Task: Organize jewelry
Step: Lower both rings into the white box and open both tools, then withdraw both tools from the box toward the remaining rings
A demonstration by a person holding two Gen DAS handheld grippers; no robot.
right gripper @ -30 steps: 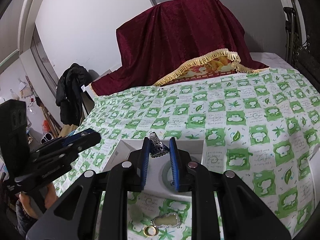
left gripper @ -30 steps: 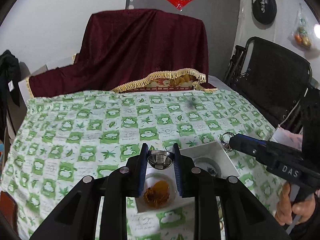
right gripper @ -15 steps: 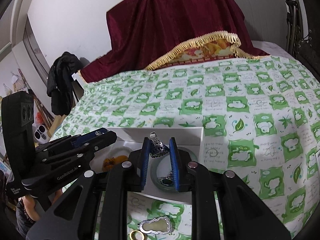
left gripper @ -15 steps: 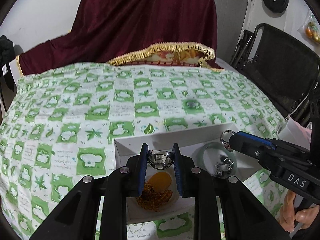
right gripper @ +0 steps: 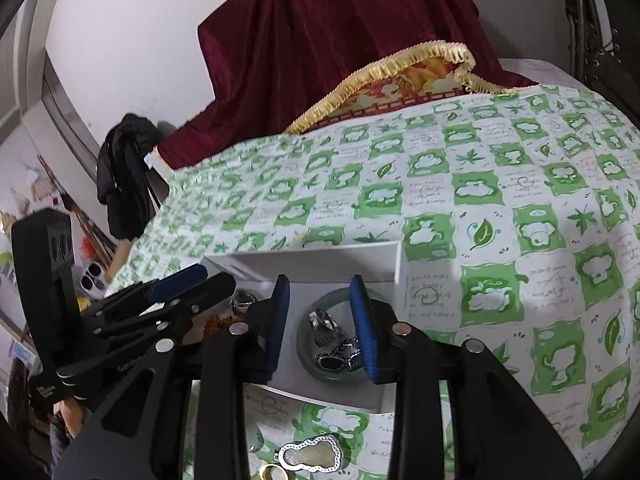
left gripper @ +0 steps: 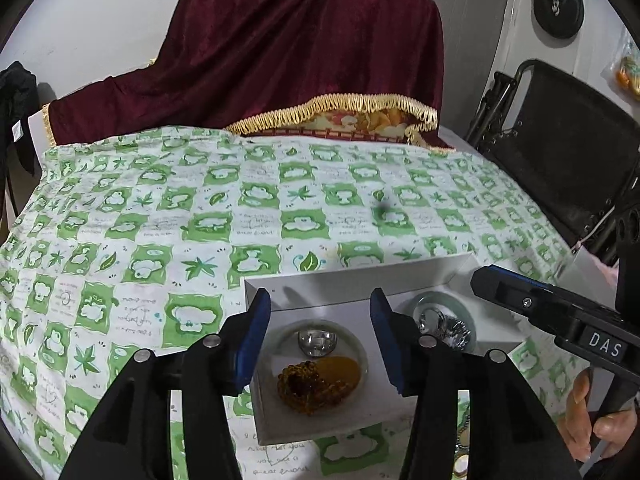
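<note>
Left wrist: hovering, left claw [left gripper: 318,346] spread empty over silver ring [left gripper: 318,342]. Right claw [right gripper: 322,326] likewise gaping. Risking knocking rings out of white tray [left gripper: 360,280] when lifting.

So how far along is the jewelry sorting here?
Done: silver ring and amber beads lie in the white box, silver pieces inside the green bangle. In hand: nothing, left claw and right claw open. Left: gourd pendant and gold ring on the cloth.
</note>
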